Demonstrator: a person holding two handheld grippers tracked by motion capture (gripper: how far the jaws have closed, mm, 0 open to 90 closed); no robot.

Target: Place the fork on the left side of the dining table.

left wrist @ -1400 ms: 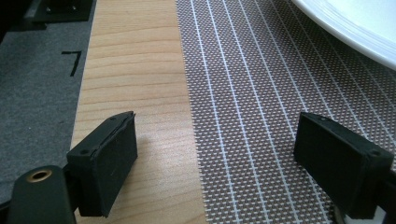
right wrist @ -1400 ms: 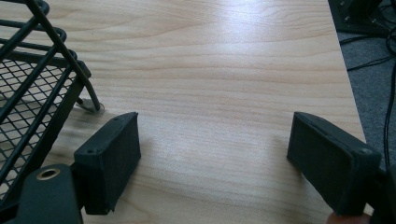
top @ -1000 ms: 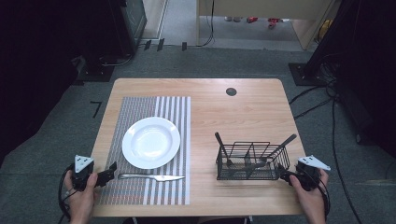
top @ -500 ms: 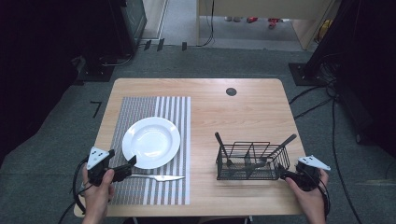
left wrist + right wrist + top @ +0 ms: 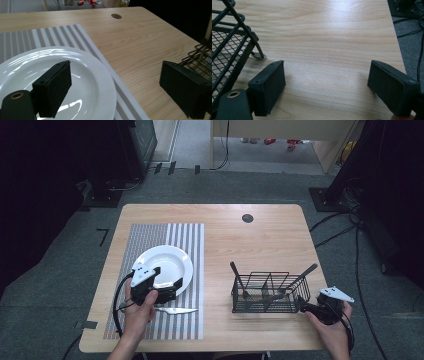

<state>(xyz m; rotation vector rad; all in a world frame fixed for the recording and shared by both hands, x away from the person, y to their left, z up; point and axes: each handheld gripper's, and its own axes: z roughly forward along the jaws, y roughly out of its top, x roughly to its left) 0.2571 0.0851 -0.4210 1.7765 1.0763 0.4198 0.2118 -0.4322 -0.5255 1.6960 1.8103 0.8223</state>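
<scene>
Plate: round white glossy plate (image 5: 167, 267) lying flat on the striped grey-and-white placemat (image 5: 187, 240), left half of the wooden counter (image 5: 260, 240); bare of food, light glinting off its rim.
Knife: silver table knife (image 5: 175, 310) lying flat on the placemat just in front of the plate, blade pointing right; handle end hidden under the hand.
Caddy: black wire-mesh rectangular basket (image 5: 270, 292), upright on the counter's right half, well apart from the plate.
Utensils: dark-handled cutlery standing tilted in the basket; one handle (image 5: 236, 272) leans left, another (image 5: 306, 271) leans out to the right. What kind they are, cannot tell.
</scene>
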